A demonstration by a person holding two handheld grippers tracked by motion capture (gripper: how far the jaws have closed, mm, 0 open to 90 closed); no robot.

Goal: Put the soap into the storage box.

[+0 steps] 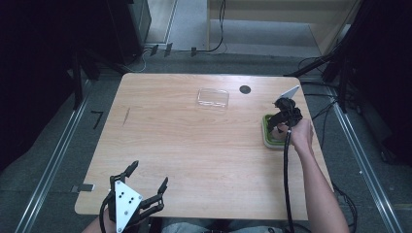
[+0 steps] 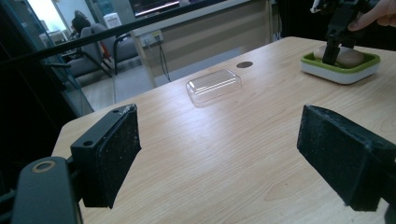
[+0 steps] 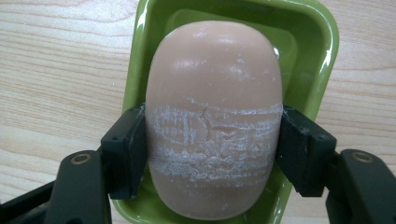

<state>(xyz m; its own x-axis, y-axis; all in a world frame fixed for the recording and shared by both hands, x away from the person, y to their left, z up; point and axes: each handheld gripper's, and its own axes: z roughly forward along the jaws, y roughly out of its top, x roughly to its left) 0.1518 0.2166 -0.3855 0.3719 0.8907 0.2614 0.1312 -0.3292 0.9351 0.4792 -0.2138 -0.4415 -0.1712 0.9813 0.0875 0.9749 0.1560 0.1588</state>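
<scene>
Your right claw [image 3: 212,154] is closed on the bar of soap [image 3: 214,116], one pad pressed to each long side, across the scuffed white band near the end closest to you. That is a sound place to hold: the sides are nearly parallel there, so the pads sit flat rather than sliding off the rounded ends. In the high view your right hand [image 1: 300,133] brings this claw down from above at the desk's right edge.

The soap lies in the green soap dish [image 3: 322,51], along its length, taking up most of the well. In the left gripper view the dish shows a white base under the green rim. Whether the bar is resting on the dish floor or just lifted off it, you cannot tell from these views.

The clear plastic lid [image 1: 213,98] sits by itself toward the far edge of the desk [image 1: 194,145], dome up and empty, well apart from the dish. It looks like the cover for that dish, set aside so the soap can be reached. A small dark disc [image 1: 245,89] lies just beside it, nearer the far right corner.

Your left claw [image 1: 148,177] hangs over the near left corner with its jaws wide apart and nothing between them, out of the working hand's way.
</scene>
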